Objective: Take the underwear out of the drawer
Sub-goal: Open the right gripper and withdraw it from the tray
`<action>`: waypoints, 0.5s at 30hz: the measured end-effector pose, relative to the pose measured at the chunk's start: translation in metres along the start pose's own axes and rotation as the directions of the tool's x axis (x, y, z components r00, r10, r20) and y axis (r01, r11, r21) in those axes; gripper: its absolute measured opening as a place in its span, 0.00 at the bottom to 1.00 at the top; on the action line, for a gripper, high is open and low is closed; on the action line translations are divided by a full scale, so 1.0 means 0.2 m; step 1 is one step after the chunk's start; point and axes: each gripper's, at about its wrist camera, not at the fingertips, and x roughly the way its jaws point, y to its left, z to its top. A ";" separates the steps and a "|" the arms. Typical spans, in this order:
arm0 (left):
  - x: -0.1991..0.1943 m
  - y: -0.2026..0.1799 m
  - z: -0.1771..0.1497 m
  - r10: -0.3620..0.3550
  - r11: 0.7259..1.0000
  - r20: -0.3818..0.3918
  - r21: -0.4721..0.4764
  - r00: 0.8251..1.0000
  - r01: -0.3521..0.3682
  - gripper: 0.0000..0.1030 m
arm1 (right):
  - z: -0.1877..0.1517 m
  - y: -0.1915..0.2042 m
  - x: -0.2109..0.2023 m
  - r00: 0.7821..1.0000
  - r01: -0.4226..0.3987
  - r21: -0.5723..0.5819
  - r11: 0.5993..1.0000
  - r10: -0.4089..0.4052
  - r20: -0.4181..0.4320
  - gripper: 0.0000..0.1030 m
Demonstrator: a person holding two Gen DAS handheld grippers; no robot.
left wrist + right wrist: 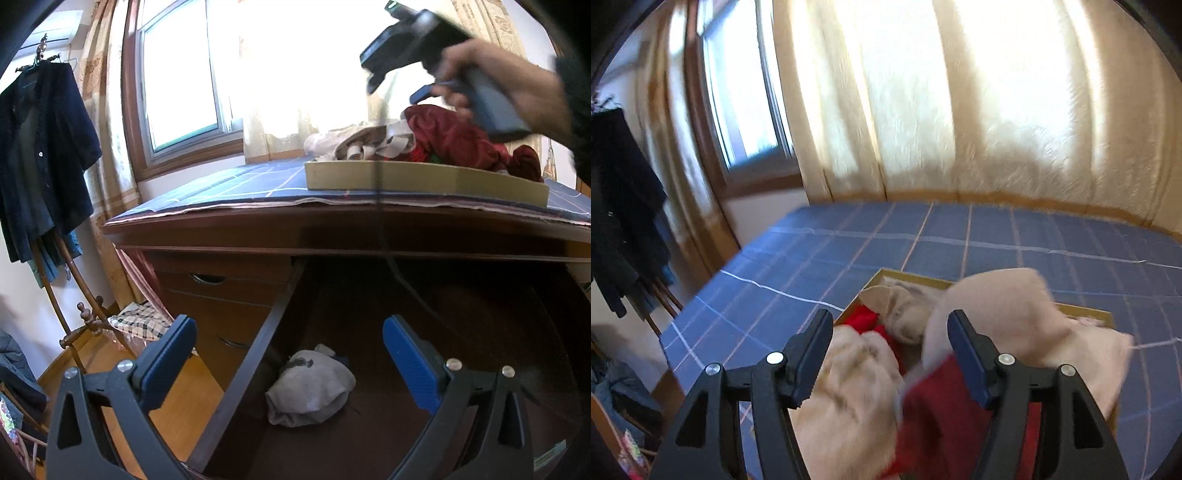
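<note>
A: Underwear, a crumpled grey-white cotton bundle (310,387), lies in the open dark wooden drawer (243,369), near its left wall.

B: And the left gripper (291,363)?

A: Jaws wide, empty, hovering above that drawer. It could pinch the wall instead of cloth.

B: The right gripper (890,354)?

A: Above the drawer, jaws apart over the shallow tan cardboard box (424,177); loose pink and red garments (1015,317) could snag its pad.

Dark wooden desk (258,225) under blue checked cloth (849,251), shallow cardboard box (424,177) of garments on top.
</note>
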 end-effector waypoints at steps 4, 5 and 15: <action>-0.01 -0.01 -0.01 0.004 1.000 0.013 0.007 1.000 -0.004 1.00 | -0.22 -0.03 -0.29 0.995 -0.059 -0.034 0.998 0.062 0.078 0.65; -0.02 -0.01 -0.01 0.002 1.000 0.012 0.006 1.000 -0.002 1.00 | -0.28 -0.04 -0.34 0.993 -0.075 -0.037 0.997 0.077 0.085 0.65; 0.00 0.00 0.01 0.013 1.000 -0.009 -0.007 1.000 -0.013 1.00 | -0.85 -0.16 -0.56 0.990 -0.085 -0.075 0.994 0.093 0.106 0.65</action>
